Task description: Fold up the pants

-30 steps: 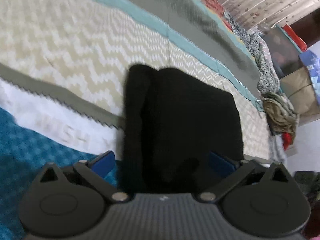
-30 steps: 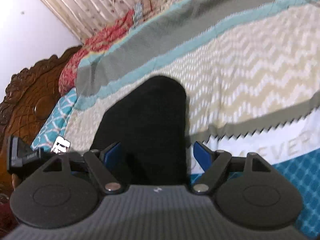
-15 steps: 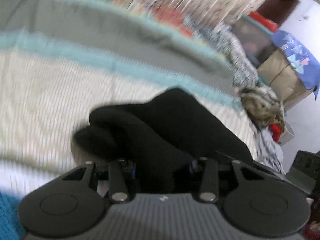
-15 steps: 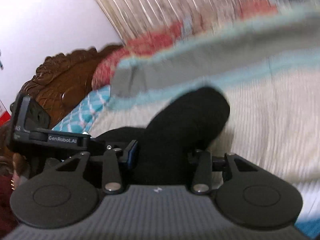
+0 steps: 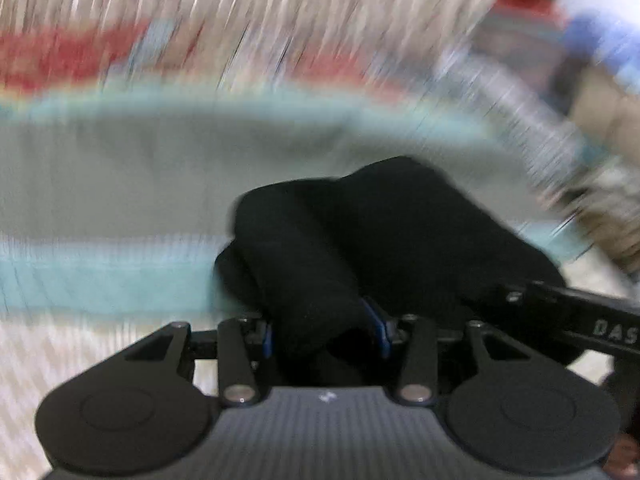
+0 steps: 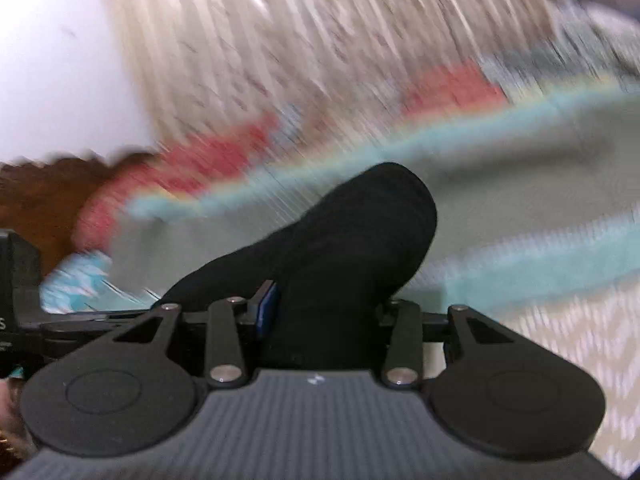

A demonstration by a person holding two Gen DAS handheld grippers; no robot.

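Observation:
The black pants (image 5: 360,240) are folded into a thick bundle and lifted off the striped bedspread (image 5: 100,184). My left gripper (image 5: 324,332) is shut on the bundle's near edge, with black cloth bulging between its blue pads. My right gripper (image 6: 326,316) is shut on the other part of the same near edge of the pants (image 6: 352,240). The right gripper's body (image 5: 592,320) shows at the right of the left wrist view. Both views are motion-blurred.
The bedspread (image 6: 520,208) has grey, teal and cream zigzag bands. A red patterned cover (image 6: 208,156) and a carved wooden headboard (image 6: 44,192) lie at the far left. A striped curtain (image 5: 280,12) hangs behind. Clutter (image 5: 600,92) stands past the bed's right end.
Both grippers closed on the near edge of the pants, which lay flat a second ago, and have lifted it up and away toward the far side of the bed.

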